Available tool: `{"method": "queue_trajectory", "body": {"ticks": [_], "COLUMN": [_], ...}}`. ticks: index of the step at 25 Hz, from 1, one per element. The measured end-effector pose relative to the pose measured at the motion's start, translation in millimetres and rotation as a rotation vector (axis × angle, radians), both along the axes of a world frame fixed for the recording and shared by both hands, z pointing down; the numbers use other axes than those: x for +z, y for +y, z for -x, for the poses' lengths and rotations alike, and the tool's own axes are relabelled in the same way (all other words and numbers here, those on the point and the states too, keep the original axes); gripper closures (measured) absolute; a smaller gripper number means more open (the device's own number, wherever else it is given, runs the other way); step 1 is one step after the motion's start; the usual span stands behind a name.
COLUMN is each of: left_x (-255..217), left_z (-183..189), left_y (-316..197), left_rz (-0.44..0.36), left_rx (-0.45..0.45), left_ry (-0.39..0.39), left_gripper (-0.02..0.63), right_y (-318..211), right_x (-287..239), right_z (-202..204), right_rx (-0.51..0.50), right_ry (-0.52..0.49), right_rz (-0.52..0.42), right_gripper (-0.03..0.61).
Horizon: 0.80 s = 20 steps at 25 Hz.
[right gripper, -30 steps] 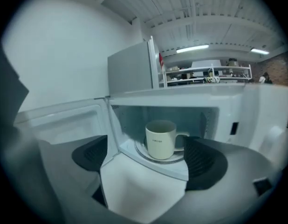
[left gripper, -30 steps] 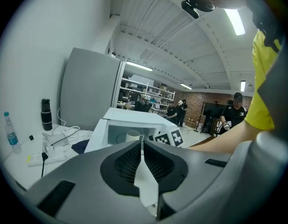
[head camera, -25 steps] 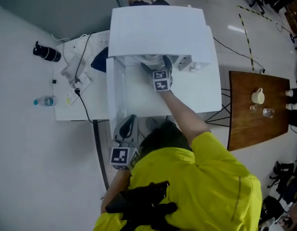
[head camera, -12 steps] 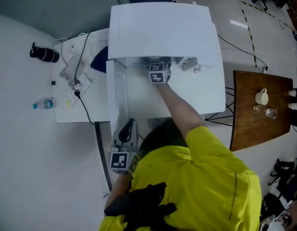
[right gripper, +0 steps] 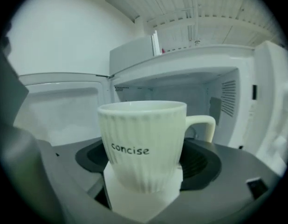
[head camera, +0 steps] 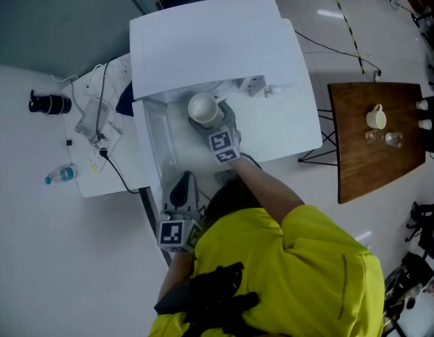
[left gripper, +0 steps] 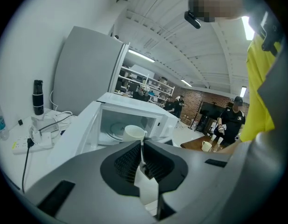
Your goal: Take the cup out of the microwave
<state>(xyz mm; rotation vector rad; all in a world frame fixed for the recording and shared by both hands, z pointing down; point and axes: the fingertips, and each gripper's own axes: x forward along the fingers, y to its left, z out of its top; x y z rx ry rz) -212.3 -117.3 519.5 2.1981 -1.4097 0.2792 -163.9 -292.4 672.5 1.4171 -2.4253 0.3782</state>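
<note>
A cream ribbed cup [right gripper: 143, 143] printed "concise", handle to the right, sits upright between the pads of my right gripper [right gripper: 144, 171], which is shut on it. In the head view the cup [head camera: 201, 108] hangs just outside the mouth of the white microwave [head camera: 210, 41], above the right gripper [head camera: 210, 121]. The microwave's door [head camera: 155, 146] stands swung open at the left. My left gripper [head camera: 180, 188] hovers low beside that door, its jaws shut with nothing between them. From the left gripper [left gripper: 142, 148] view the cup [left gripper: 133, 133] shows in front of the microwave [left gripper: 148, 108].
A white table at the left carries a black bottle [head camera: 43, 104], a water bottle [head camera: 60, 177] and a power strip with cables [head camera: 90, 125]. A brown wooden table [head camera: 357, 167] with a cup [head camera: 376, 116] and small glasses stands at the right. People stand far back in the room.
The right gripper has drawn back out of the microwave towards me, bringing the cup into sight in front of the cavity. The left gripper has barely moved.
</note>
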Motion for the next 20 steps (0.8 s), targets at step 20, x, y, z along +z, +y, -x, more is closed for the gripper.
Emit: {"method": "queue_trajectory", "body": {"ticks": [20], "left_x": [12], "left_z": [-113], "left_y": [-26], "left_rz": [0.027], "left_rx": [0.276], "left_ry": [0.016], "left_gripper": [0.603], "right_y": [42], "right_x": [79], "right_z": [-343], "right_rx": [0.389], "right_ry": [0.118], "right_rz": [0.138], "right_gripper": [0.12]}}
